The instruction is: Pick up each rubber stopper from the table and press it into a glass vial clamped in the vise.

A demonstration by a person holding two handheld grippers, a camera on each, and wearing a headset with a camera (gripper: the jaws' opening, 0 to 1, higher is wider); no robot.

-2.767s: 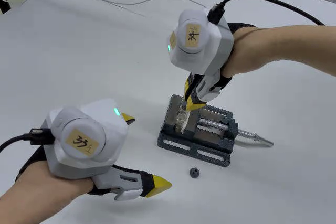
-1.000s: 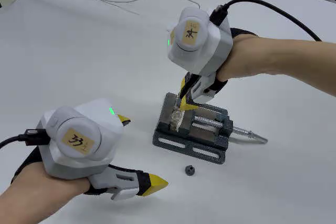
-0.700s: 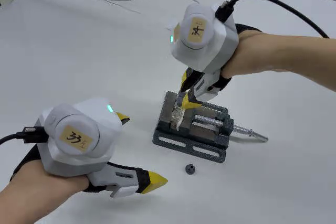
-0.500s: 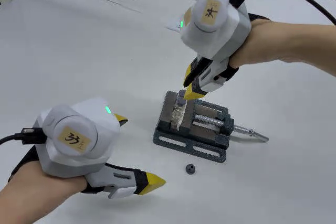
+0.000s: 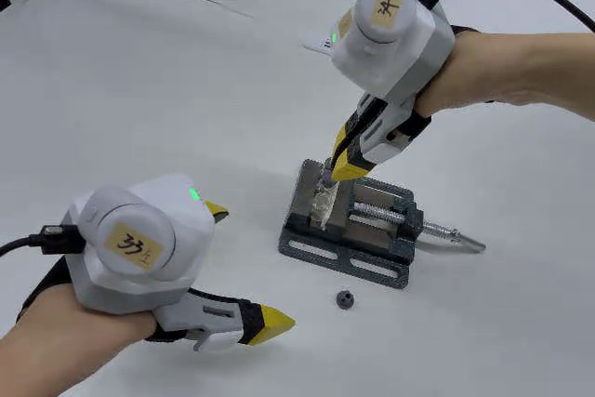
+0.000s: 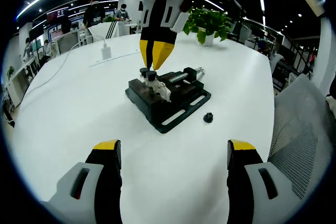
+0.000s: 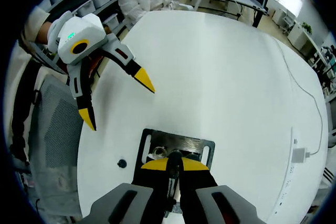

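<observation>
The task was judged to be partly done. At the centre of the left gripper view, two dark stoppers (image 6: 151, 75) appeared to be seated side by side on the glass vial (image 5: 324, 202) tops clamped in the vise (image 5: 372, 250), though the exact number of vials could not be made out. One loose stopper (image 5: 345, 300) was seen lying on the white bench (image 5: 139, 90) just below the vise in the head view, apart from its base, so at least that one was judged to be left to pick up and press in. The right gripper (image 5: 342, 167) was held tip-down directly over the vise, right of centre in the head view. Its yellow jaws were drawn together with nothing seen between them, and its tips were just above the seated stoppers. Whether they touched could not be told. The left gripper (image 5: 249, 267) was held at the lower left of the head view, well apart from the vise, with its jaws spread wide and nothing carried.
</observation>
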